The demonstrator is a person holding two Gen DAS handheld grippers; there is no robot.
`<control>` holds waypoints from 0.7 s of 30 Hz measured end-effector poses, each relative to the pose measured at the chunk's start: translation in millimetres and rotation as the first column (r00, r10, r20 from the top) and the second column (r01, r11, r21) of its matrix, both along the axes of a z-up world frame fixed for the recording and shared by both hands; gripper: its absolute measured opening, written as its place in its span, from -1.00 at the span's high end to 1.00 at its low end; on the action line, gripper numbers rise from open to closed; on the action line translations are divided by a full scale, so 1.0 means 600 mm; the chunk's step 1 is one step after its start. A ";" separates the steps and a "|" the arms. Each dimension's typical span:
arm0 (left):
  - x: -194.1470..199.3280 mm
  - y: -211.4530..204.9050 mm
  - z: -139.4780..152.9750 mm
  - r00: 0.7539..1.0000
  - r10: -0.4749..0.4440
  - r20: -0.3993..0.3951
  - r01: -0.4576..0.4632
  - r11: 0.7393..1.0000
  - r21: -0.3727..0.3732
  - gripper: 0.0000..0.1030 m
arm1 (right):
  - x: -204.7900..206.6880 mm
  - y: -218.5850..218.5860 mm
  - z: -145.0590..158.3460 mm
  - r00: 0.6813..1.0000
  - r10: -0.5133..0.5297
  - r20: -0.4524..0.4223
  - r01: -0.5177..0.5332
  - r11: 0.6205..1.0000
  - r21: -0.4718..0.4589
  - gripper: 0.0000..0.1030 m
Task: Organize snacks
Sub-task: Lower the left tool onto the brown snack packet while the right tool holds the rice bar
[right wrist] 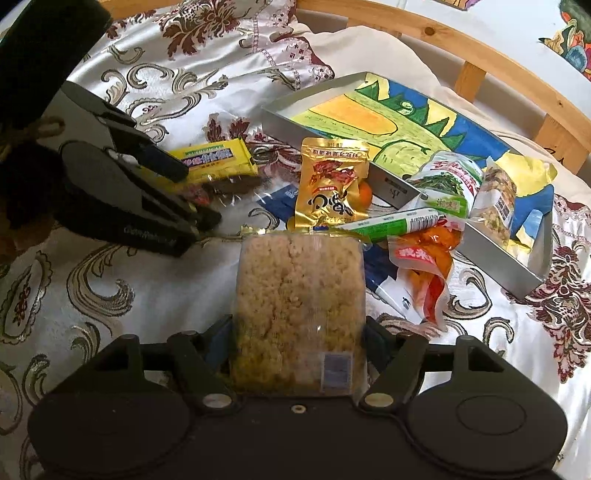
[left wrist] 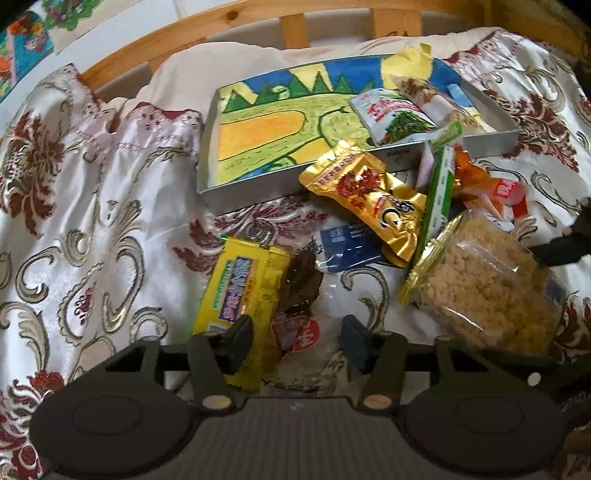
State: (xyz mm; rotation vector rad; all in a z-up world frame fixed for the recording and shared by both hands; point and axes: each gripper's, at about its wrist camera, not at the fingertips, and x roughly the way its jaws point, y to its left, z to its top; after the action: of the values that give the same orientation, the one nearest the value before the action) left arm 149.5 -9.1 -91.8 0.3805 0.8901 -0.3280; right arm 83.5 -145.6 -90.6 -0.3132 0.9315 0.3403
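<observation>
My right gripper [right wrist: 297,332] is shut on a clear pack of crispy rice cake [right wrist: 299,295], held above the bedspread; the pack also shows in the left wrist view [left wrist: 487,280]. My left gripper [left wrist: 297,334] is open, its fingers either side of a dark snack pack with a red seal [left wrist: 299,295], beside a yellow bar pack [left wrist: 240,288]. A gold pouch [left wrist: 365,192], a green stick [left wrist: 439,188] and an orange pack [left wrist: 491,184] lie in front of the grey tray [left wrist: 207,162]. The tray holds a green-and-white pouch [left wrist: 395,114] and a nut bar [left wrist: 432,99].
The tray's floor is a coloured drawing [left wrist: 266,129]. A blue-and-white packet [left wrist: 347,247] lies under the gold pouch. A floral bedspread [left wrist: 92,221] covers the bed. A wooden headboard rail [left wrist: 295,26] runs behind the tray. The left gripper's body [right wrist: 122,192] shows left in the right wrist view.
</observation>
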 end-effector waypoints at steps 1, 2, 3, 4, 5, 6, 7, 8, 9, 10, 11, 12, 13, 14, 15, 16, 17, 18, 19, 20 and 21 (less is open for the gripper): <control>0.000 0.000 -0.002 1.000 -0.005 0.001 0.005 1.000 -0.002 -0.26 | 0.002 -0.001 0.000 1.000 0.000 0.001 0.000 1.000 0.004 -0.46; 0.000 -0.001 -0.004 1.000 -0.009 0.002 0.009 1.000 0.000 -0.26 | 0.003 0.000 -0.001 1.000 -0.001 0.002 0.001 1.000 0.007 -0.46; -0.001 -0.001 -0.004 1.000 -0.013 0.004 0.013 1.000 0.002 -0.26 | 0.005 0.000 -0.001 1.000 -0.003 0.002 0.003 1.000 0.009 -0.46; -0.002 -0.001 -0.004 1.000 -0.015 0.004 0.015 1.000 0.002 -0.24 | 0.005 0.001 -0.001 1.000 -0.005 0.000 0.005 1.000 0.011 -0.45; -0.002 -0.002 -0.003 1.000 -0.016 0.004 0.016 1.000 0.004 -0.09 | 0.006 0.001 0.000 1.000 -0.009 -0.002 0.009 1.000 0.012 -0.42; -0.003 -0.002 -0.003 1.000 -0.019 0.001 0.019 1.000 0.005 0.14 | 0.005 0.000 0.002 1.000 -0.012 -0.005 0.012 1.000 0.013 -0.40; -0.002 -0.003 -0.002 1.000 -0.026 -0.009 0.026 1.000 0.002 0.23 | 0.005 0.001 0.004 1.000 -0.016 -0.008 0.016 1.000 0.010 -0.39; -0.003 -0.002 0.000 0.999 -0.028 -0.022 0.028 1.000 -0.011 0.28 | 0.003 0.003 0.006 1.000 -0.016 -0.008 0.016 1.000 0.005 -0.39; -0.003 -0.002 0.002 0.999 -0.027 -0.024 0.027 1.000 -0.013 0.29 | 0.003 0.003 0.008 1.000 -0.011 -0.006 0.011 1.000 -0.002 -0.39; -0.004 -0.003 0.004 0.999 -0.030 -0.025 0.030 1.000 -0.009 0.29 | 0.000 0.005 0.010 1.000 -0.001 0.000 0.001 1.000 -0.014 -0.38; -0.005 -0.003 0.006 0.999 -0.032 -0.024 0.032 0.999 -0.009 0.29 | -0.004 0.008 0.012 1.000 0.010 0.010 -0.010 1.000 -0.029 -0.38; -0.005 -0.002 0.007 0.999 -0.029 -0.027 0.029 0.999 -0.013 0.29 | -0.007 0.010 0.014 1.000 0.019 0.020 -0.018 0.999 -0.040 -0.38; -0.005 0.000 0.008 0.999 -0.022 -0.035 0.021 1.000 -0.021 0.29 | -0.010 0.011 0.016 0.999 0.028 0.029 -0.027 0.998 -0.050 -0.38; -0.003 0.003 0.011 0.999 -0.013 -0.044 0.011 0.999 -0.031 0.29 | -0.013 0.012 0.019 0.999 0.036 0.036 -0.034 0.998 -0.056 -0.38; -0.002 0.006 0.014 0.999 0.000 -0.054 -0.003 0.999 -0.044 0.29 | -0.016 0.013 0.022 0.998 0.042 0.042 -0.040 0.998 -0.058 -0.38; 0.000 0.011 0.017 0.997 0.016 -0.074 -0.021 0.998 -0.064 0.29 | -0.018 0.013 0.025 0.998 0.048 0.047 -0.045 0.997 -0.060 -0.38; 0.002 0.017 0.020 0.995 0.032 -0.099 -0.041 0.996 -0.084 0.29 | -0.021 0.014 0.028 0.997 0.055 0.054 -0.051 0.997 -0.064 -0.38; 0.003 0.023 0.022 0.990 0.053 -0.127 -0.066 0.992 -0.105 0.29 | -0.025 0.016 0.032 0.995 0.067 0.068 -0.062 0.996 -0.071 -0.38; 0.004 0.029 0.024 0.986 0.066 -0.152 -0.085 0.989 -0.122 0.29 | -0.028 0.020 0.035 0.994 0.081 0.080 -0.074 0.994 -0.081 -0.38; 0.004 0.036 0.026 0.982 0.078 -0.175 -0.103 0.985 -0.142 0.29 | -0.031 0.023 0.037 0.991 0.096 0.093 -0.088 0.992 -0.092 -0.38; 0.004 0.042 0.028 0.978 0.088 -0.190 -0.120 0.980 -0.160 0.29 | -0.035 0.027 0.039 0.988 0.113 0.110 -0.101 0.989 -0.107 -0.38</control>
State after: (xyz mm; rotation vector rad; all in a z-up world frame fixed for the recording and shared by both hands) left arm 151.9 16.3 -75.1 0.1458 1.0486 -0.3430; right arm 62.6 -129.1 -67.0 -0.4728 0.8212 0.3706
